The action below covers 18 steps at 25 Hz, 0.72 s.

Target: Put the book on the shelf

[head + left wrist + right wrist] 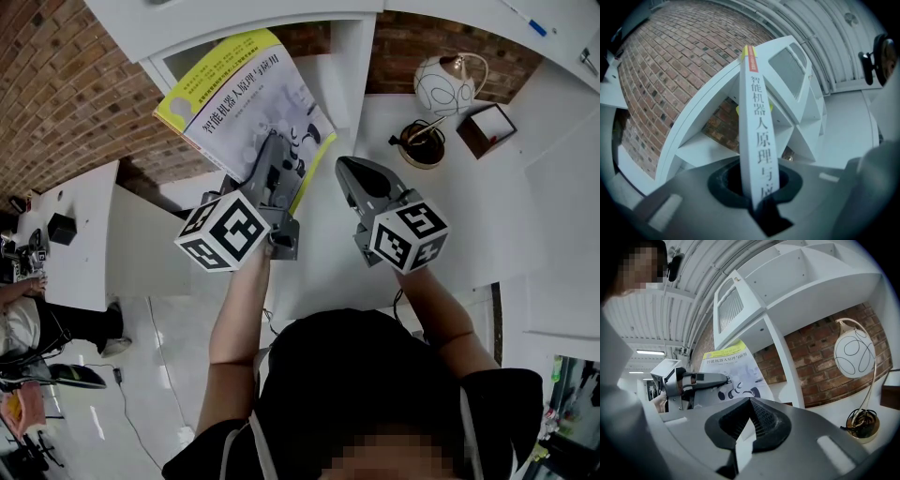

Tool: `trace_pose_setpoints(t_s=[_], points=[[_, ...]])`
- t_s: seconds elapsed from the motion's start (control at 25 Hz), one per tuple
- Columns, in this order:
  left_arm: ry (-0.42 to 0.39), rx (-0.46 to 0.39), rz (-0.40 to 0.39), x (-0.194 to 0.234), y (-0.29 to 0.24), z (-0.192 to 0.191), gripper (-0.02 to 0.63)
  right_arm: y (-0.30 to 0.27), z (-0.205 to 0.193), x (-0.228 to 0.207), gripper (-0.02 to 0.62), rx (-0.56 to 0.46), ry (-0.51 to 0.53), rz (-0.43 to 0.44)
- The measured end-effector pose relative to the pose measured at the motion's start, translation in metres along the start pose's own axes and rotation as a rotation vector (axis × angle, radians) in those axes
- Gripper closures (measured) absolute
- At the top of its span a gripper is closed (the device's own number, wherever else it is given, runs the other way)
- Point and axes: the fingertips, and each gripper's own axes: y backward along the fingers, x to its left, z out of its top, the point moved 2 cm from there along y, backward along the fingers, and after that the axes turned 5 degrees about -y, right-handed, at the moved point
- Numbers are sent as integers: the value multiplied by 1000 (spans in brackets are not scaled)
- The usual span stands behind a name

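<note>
My left gripper (281, 157) is shut on the lower edge of a book (248, 89) with a white and yellow cover, held up near the opening of the white shelf (349, 52). In the left gripper view the book's spine (757, 126) stands upright between the jaws of the left gripper (758, 190), with the shelf's compartments (787, 70) behind it. My right gripper (349, 171) hangs just right of the book, shut and empty. The right gripper view shows its jaws closed at the right gripper (750, 420), with the book (733, 373) and the shelf (787, 291) to the left.
A white desk (450, 202) to the right carries a globe lamp (445, 82), a dark round holder (422, 143) and a small brown box (486, 129). A brick wall (66, 84) lies behind the shelf. Another desk (80, 234) and a seated person (19, 314) are at the left.
</note>
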Motion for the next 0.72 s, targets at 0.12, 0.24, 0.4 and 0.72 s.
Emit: trace_pose_setpoints(t_s=[0.12, 0.24, 0.4, 0.72], points=[[29, -8, -7, -1, -2, 3, 540, 0, -3, -2, 600, 1, -7, -4], [44, -20, -12, -2, -5, 6, 540, -2, -3, -2, 600, 3, -13, -1], [66, -48, -9, -5, -11, 6, 540, -4, -2, -2, 600, -2, -16, 6], [115, -143, -30, -10, -25, 19, 526, -2, -3, -8, 600, 2, -17, -6]])
